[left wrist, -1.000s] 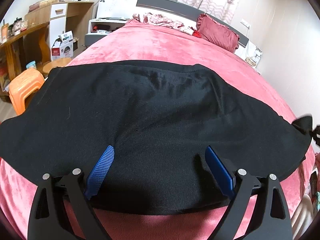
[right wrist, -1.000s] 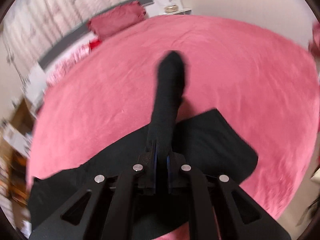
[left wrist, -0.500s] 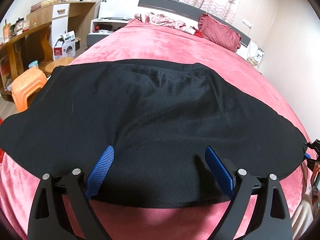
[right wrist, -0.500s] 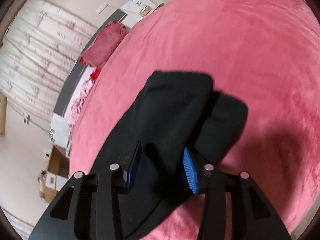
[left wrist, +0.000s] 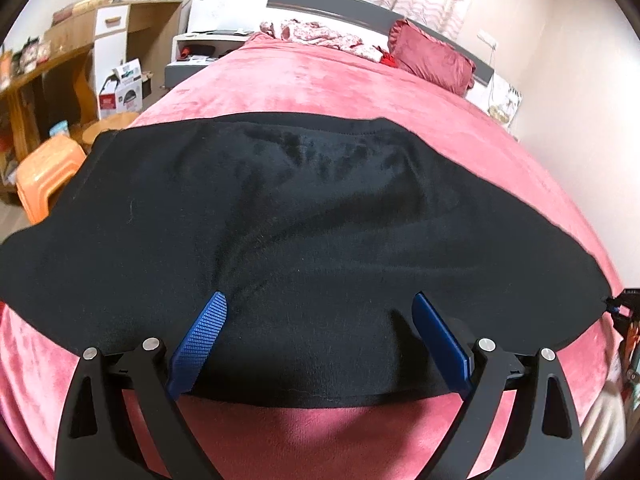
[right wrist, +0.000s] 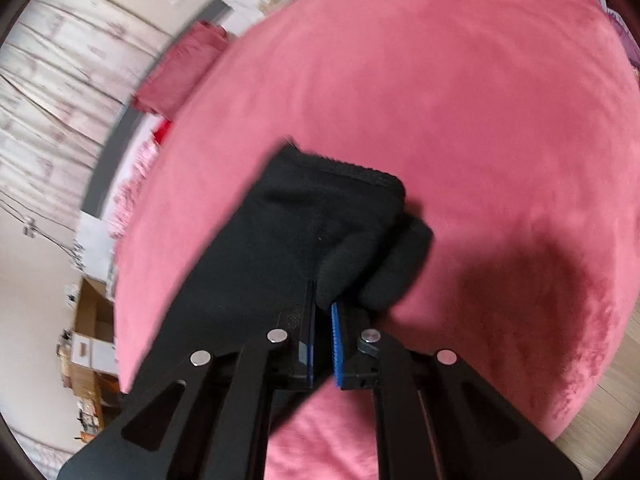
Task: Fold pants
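Black pants (left wrist: pixel 320 208) lie spread flat across the pink bed (left wrist: pixel 320 80). My left gripper (left wrist: pixel 318 298) hovers open just above their near hem, its blue fingers (left wrist: pixel 200 332) wide apart with nothing pinched. In the right wrist view the end of the pants (right wrist: pixel 320 216) is bunched and folded on the cover. My right gripper (right wrist: pixel 323 300) has its jaws closing tight on a fold of that black fabric, which sits between the pads. A small part of that gripper shows at the far right edge of the left wrist view, at the tip of the pants.
A red pillow (left wrist: pixel 436 60) and rumpled patterned bedding (left wrist: pixel 320 34) lie by the headboard. Left of the bed stand an orange stool (left wrist: pixel 48 172), a wooden desk (left wrist: pixel 60 60) and a cardboard box (left wrist: pixel 120 88). The bed edge and wooden floor (right wrist: pixel 600 400) are at the right.
The right gripper came down and rolled, opened around the pants end, then closed on it again. The raised end of the pants now lies on the bed. The left gripper stayed put.
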`<control>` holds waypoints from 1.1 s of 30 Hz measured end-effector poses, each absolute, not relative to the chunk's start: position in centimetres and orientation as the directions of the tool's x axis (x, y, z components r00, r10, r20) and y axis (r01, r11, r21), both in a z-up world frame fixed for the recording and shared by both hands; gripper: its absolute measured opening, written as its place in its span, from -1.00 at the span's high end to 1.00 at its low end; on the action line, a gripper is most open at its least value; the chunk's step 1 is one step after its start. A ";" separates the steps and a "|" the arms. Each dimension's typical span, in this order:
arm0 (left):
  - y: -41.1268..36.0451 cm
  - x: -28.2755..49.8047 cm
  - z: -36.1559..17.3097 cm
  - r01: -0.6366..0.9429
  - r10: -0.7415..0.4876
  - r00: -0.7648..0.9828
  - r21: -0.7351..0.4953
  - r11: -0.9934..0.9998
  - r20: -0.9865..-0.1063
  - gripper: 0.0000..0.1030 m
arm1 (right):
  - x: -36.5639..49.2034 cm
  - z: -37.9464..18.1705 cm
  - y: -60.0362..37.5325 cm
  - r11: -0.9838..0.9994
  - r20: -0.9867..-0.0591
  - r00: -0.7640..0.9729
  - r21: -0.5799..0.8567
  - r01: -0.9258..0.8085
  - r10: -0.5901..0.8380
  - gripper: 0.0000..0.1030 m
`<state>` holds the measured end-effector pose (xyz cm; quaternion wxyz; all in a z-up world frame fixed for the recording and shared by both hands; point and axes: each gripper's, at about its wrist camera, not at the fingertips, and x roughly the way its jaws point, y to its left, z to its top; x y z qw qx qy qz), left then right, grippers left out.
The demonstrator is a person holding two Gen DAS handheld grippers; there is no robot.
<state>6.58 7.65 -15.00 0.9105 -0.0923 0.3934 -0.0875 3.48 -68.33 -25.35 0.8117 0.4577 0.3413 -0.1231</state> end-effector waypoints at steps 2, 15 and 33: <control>7.5 6.5 -14.9 0.096 -0.233 0.671 -0.229 0.969 -0.704 -0.80 | 2.9 -24.9 -68.0 0.555 -0.635 0.767 0.673 0.490 0.093 0.64; 4.3 8.7 -11.4 0.144 -0.312 0.663 -0.293 0.945 -0.681 -0.80 | 2.7 -18.0 -55.8 0.913 -0.588 0.803 0.269 0.307 -0.097 0.33; -0.7 23.3 -13.6 0.180 -0.206 0.605 -0.119 0.976 -0.770 -0.30 | 13.1 -22.4 -50.8 0.952 -0.733 0.680 0.214 0.219 0.008 0.31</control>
